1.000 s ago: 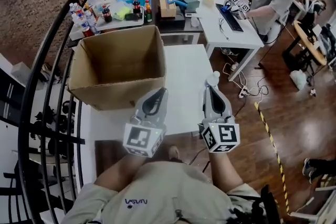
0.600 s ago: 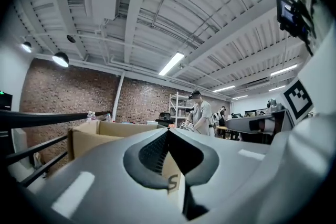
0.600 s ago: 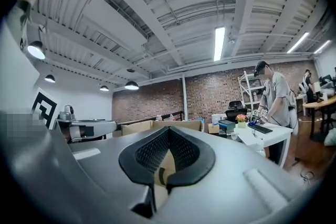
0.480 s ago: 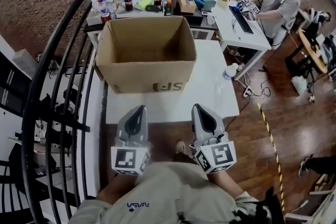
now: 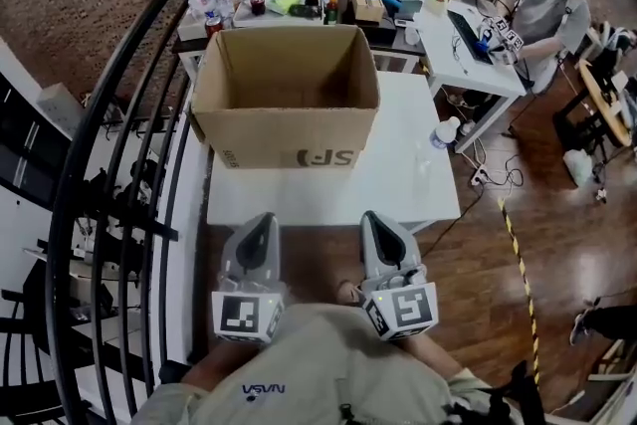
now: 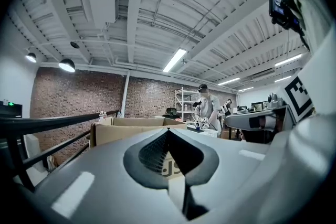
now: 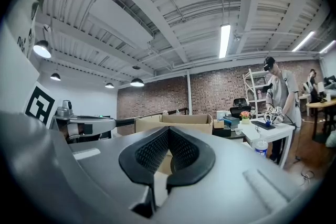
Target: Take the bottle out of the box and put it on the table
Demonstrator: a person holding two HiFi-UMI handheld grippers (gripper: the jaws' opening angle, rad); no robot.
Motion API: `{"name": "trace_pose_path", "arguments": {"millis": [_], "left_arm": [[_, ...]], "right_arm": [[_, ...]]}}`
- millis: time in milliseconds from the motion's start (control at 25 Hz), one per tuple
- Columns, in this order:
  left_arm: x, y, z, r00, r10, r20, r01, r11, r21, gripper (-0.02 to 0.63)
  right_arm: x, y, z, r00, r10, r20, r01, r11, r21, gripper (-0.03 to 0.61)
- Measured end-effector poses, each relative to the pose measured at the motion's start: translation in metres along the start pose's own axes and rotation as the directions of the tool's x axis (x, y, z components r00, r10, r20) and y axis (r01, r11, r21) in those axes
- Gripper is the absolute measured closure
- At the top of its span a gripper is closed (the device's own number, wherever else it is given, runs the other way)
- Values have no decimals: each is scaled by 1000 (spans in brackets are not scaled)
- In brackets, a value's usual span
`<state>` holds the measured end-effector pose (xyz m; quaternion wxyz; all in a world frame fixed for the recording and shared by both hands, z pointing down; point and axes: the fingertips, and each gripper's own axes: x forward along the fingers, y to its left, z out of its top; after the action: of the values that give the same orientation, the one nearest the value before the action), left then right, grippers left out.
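Observation:
An open cardboard box (image 5: 289,95) stands at the back of the white table (image 5: 398,189); its inside shows nothing from the head view. A clear bottle (image 5: 445,131) with a white cap stands upright at the table's right edge, and also shows in the right gripper view as a bottle (image 7: 261,147). My left gripper (image 5: 264,218) and right gripper (image 5: 370,217) hover side by side just off the table's near edge, both shut and empty. Each points level at the box (image 6: 134,126) (image 7: 176,122). In their own views the left gripper (image 6: 168,131) and right gripper (image 7: 168,129) show pads pressed together.
A black curved stair railing (image 5: 119,144) runs along the left. Behind the box is a cluttered table (image 5: 289,0) with several bottles and a blue tray. A person (image 5: 542,10) works at a white desk (image 5: 468,45) at the right. Cables (image 5: 488,176) lie on the wooden floor.
Both grippers drew back from over the table toward my body, off its near edge. The bottle stays standing on the table, now apart from the right gripper.

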<state>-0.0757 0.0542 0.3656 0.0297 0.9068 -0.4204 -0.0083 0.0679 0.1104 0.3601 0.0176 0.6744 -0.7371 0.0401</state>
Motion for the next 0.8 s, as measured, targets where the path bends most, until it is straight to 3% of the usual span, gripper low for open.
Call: {"name": "trace_pose_path", "arguments": {"millis": [360, 800], "left_arm": [[4, -25, -14, 1000, 9, -23, -8, 999, 36, 614], [5, -29, -18, 999, 22, -34, -22, 1000, 15, 614]], "right_arm": [[-3, -21, -8, 1000, 22, -5, -22, 1000, -16, 578], [-5, -21, -5, 999, 42, -4, -42, 999, -32, 578]]}}
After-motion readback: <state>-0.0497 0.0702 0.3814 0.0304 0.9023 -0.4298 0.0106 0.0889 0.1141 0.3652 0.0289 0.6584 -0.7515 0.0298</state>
